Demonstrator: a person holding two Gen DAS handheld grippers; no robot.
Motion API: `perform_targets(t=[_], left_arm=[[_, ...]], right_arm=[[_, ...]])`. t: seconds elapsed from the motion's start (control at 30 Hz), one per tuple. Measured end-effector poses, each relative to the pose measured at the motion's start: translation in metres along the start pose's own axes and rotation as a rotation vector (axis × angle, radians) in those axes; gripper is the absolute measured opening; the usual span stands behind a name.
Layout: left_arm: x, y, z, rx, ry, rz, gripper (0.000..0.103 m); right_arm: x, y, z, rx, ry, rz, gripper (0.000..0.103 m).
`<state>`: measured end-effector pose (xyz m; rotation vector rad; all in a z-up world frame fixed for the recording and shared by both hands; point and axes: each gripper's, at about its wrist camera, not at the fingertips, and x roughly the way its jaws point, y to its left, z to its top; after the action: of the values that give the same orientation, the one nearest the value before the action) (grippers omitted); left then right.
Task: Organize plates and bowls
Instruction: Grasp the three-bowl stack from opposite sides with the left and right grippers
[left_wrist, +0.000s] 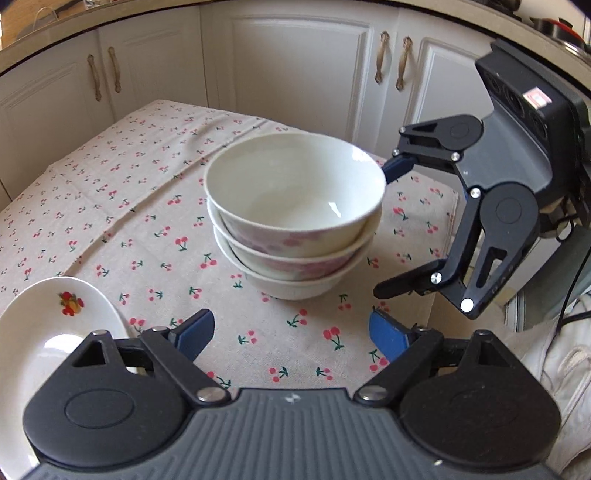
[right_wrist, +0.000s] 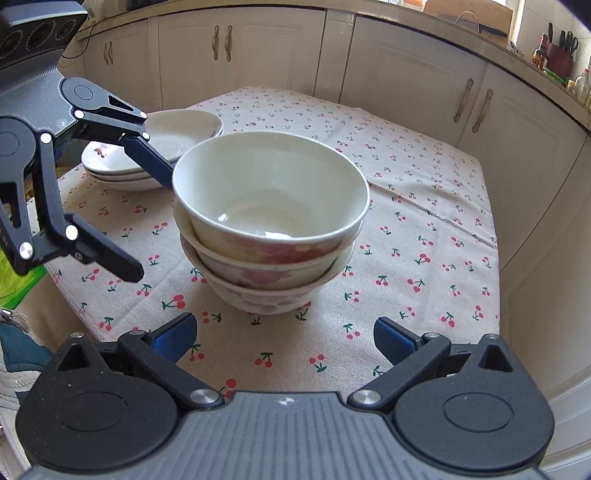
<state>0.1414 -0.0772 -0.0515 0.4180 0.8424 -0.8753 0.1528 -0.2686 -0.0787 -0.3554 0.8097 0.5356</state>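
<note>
Both tongs released, flanking a finished stack of bowls.

The left gripper (left_wrist: 286, 334) and the right gripper (right_wrist: 284, 338) both hang with jaws spread and nothing between the pads, one on each side of the three nested floral bowls (right_wrist: 269, 221), close to them but touching none. The bowls sit mid-table on the cherry-print tablecloth (right_wrist: 424, 206). Just beyond the left tongs, well clear of the bowls, a pile of white plates (right_wrist: 122, 166) lies near the table's edge. Judging by this, both sorts are already gathered; little seems left beyond perhaps straightening the slightly tilted top bowl.
</note>
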Motion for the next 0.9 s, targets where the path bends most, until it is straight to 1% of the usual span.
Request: perform_targets(t=[0.13, 0.23, 0.3, 0.33, 0.37, 0.67, 0.83, 0.9], left_arm=[[0.021, -0.005, -0.001, 0.028, 0.055, 0.000, 0.091], [0.029, -0.004, -0.002, 0.025, 0.073, -0.005, 0.092], [0.033, -0.001, -0.001, 0.011, 0.090, -0.012, 0.098], [0.034, 0.000, -0.001, 0.011, 0.091, -0.015, 0.099], [0.036, -0.001, -0.001, 0.023, 0.094, -0.019, 0.102], [0.034, -0.001, -0.012, 0.043, 0.031, -0.037, 0.103], [0.033, -0.003, -0.010, 0.035, 0.038, -0.027, 0.103], [0.032, -0.004, -0.008, 0.048, 0.025, -0.016, 0.102]], right_arm=[[0.010, 0.001, -0.004, -0.016, 0.022, 0.009, 0.103], [0.012, -0.001, -0.006, -0.014, 0.019, 0.035, 0.103], [0.014, -0.005, -0.006, 0.001, 0.025, 0.058, 0.103], [0.016, -0.008, -0.006, 0.017, 0.029, 0.071, 0.103], [0.016, -0.009, -0.006, 0.016, 0.025, 0.070, 0.103], [0.016, -0.010, -0.011, 0.006, -0.012, 0.080, 0.103], [0.014, -0.009, -0.014, 0.008, -0.040, 0.075, 0.103], [0.014, -0.011, -0.013, 0.002, -0.038, 0.075, 0.103]])
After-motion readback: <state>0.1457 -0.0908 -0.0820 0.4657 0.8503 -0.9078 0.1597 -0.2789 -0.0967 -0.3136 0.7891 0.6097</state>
